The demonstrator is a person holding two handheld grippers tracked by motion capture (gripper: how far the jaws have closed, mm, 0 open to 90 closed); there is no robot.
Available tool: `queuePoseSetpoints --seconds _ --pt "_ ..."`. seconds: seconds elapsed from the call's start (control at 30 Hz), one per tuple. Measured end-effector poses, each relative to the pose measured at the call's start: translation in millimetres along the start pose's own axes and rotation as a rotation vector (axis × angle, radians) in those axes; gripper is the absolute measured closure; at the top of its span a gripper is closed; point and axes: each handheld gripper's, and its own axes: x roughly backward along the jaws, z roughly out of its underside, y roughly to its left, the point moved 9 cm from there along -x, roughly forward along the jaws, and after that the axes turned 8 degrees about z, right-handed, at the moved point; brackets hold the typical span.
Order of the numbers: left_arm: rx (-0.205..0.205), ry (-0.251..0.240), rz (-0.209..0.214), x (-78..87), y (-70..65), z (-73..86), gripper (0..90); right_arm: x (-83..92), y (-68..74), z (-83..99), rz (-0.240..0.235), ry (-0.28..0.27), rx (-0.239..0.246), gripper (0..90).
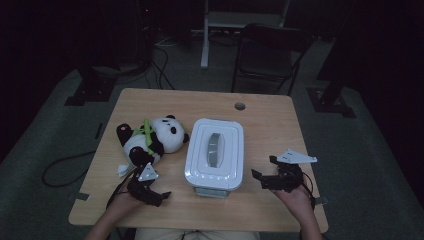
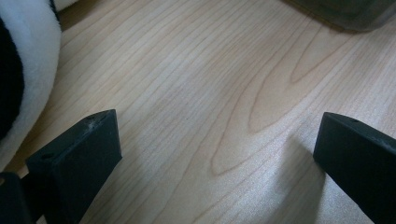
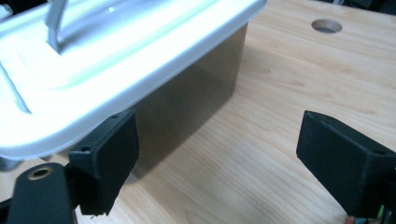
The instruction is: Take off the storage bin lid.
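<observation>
Pale wooden worktop [image 1: 270, 125], rectangular with rounded corners, round cable hole [image 1: 240, 106] near the far edge; bare wood open along the far edge, on the right side past the box and in a strip along the near edge. Dark floor all round, a dark folding chair [image 1: 270, 52] beyond the far edge.

Clear plastic storage box with a white lid and grey handle [image 1: 215, 152], standing upright at the middle of the worktop, near end close to the near edge. Lid [image 3: 93, 70] seated flat on top, overhanging the smoky wall [image 3: 196, 98]; contents not discernible through it.

Black-and-white plush panda with green straps [image 1: 150, 137], lying on its side left of the box, head just beside the box's far left corner, not clearly touching it. White fur [image 2: 28, 70] at the left border of the left gripper view.

Right gripper [image 1: 264, 167] held low over bare wood just right of the box's near right corner; fingers [image 3: 112, 154] spread wide apart, nothing between them, one close beside the box wall under the lid rim.

Left gripper [image 1: 150, 192] held near the front left edge, just in front of the panda's lower end; fingers [image 2: 84, 158] wide apart over bare wood grain, gripping nothing.
</observation>
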Motion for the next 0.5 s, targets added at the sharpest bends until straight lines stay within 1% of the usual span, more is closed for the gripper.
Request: queuePoseSetpoints --seconds 0.07,0.1,0.13,0.17,0.2,0.27,0.33,0.4,0.43,0.5 --pt "0.000 0.000 0.000 0.0 0.0 0.0 1.4 1.8 0.5 -4.0 0.004 -0.010 0.002 12.9" --pt "0.001 -0.001 0.000 -0.1 0.0 -0.1 1.4 4.0 2.6 -7.6 -0.008 -0.020 -0.002 12.9" --pt "0.001 -0.001 0.000 -0.1 0.0 -0.1 1.4 4.0 2.6 -7.6 -0.008 -0.020 -0.002 12.9" --pt "0.001 -0.001 0.000 -0.1 -0.1 -0.1 1.4 9.1 8.0 -17.3 -0.025 -0.049 0.005 12.9" --pt "0.000 0.000 0.000 0.0 0.0 0.0 1.4 10.7 10.6 -21.3 -0.032 -0.059 0.008 12.9" --pt "0.000 0.000 0.000 0.0 0.0 0.0 1.4 11.8 14.6 -26.7 -0.033 -0.067 0.019 12.9" --pt "0.000 0.001 0.000 0.0 0.0 0.1 1.4 12.1 18.5 -31.2 -0.047 -0.076 0.023 12.9" --pt "0.000 0.000 0.000 0.0 -0.1 0.0 1.4 12.1 20.4 -33.8 -0.047 -0.083 0.025 12.9" --pt "0.000 0.001 0.000 0.0 0.0 0.1 1.4 12.0 25.7 -38.2 -0.064 -0.091 0.026 13.3" --pt "0.000 0.000 0.000 0.0 0.0 0.0 1.4 11.5 30.1 -42.6 -0.065 -0.102 0.040 13.7"
